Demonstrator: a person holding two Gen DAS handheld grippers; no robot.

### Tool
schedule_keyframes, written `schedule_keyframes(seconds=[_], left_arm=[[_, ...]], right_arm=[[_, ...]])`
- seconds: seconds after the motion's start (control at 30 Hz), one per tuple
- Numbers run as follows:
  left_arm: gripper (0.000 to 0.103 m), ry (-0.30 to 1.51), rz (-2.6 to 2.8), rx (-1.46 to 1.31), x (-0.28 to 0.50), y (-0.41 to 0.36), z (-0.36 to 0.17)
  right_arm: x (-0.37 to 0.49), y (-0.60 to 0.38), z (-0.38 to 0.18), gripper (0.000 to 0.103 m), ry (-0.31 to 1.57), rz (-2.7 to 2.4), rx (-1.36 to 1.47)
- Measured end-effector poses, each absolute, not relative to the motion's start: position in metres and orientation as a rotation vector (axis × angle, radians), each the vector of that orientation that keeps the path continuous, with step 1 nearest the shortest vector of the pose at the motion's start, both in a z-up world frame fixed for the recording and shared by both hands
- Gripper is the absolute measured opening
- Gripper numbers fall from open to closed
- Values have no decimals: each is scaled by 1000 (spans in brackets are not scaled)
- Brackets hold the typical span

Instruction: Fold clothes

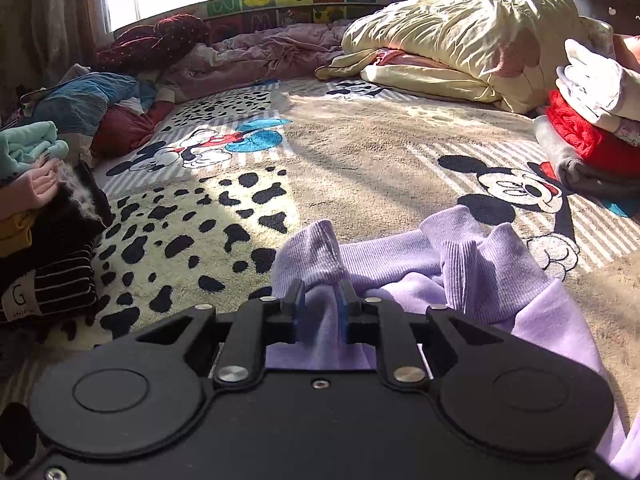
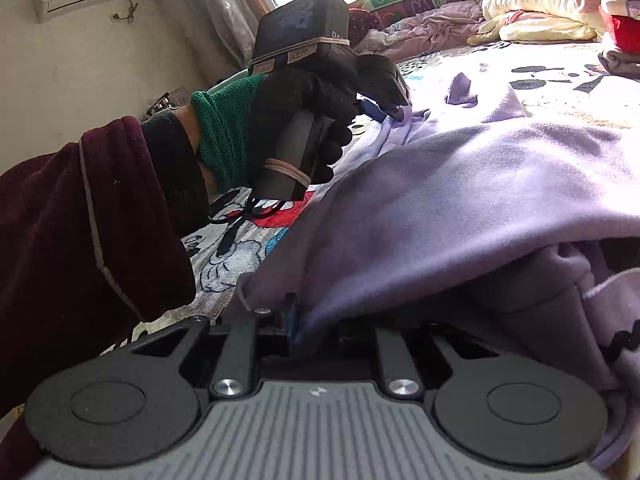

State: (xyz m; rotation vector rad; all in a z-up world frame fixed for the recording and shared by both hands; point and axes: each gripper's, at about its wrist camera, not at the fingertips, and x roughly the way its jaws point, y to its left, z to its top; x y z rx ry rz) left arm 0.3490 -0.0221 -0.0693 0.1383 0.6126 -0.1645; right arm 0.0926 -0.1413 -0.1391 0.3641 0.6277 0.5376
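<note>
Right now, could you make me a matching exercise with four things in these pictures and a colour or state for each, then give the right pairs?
Things:
1. sweater
2. blanket
3. glove
4. left gripper

Descriptions:
A. black with a green cuff
B. closed on cloth
C. purple
D. printed with cartoon mice

Pairs: 1-C, 2-D, 3-A, 4-B
</note>
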Motion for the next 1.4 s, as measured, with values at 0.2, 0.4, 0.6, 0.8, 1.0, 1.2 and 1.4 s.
schedule_keyframes(seconds=[0.2,0.4,0.6,0.8,1.0,1.2,1.4], left_arm=[[9,733,-180,75,407,-24,-95],[9,810,-166,67,428,-23,-105],[12,724,-194,77,380,-18,-52],[21,675,-450,237,272,-49,-14],[48,681,-778,454,186,-139,-6],[48,690,-930,768,130,-234,-54],[48,624,-870,1044,111,-271,-98]], right_arm=[[92,-142,-140,19,628,544,375],[92,-140,-140,19,626,543,355],[90,-139,-139,21,621,538,338],[76,-135,-130,42,584,498,306],[52,-130,-126,50,529,456,255],[38,-136,-132,50,512,420,236],[30,-135,-153,50,453,427,172]])
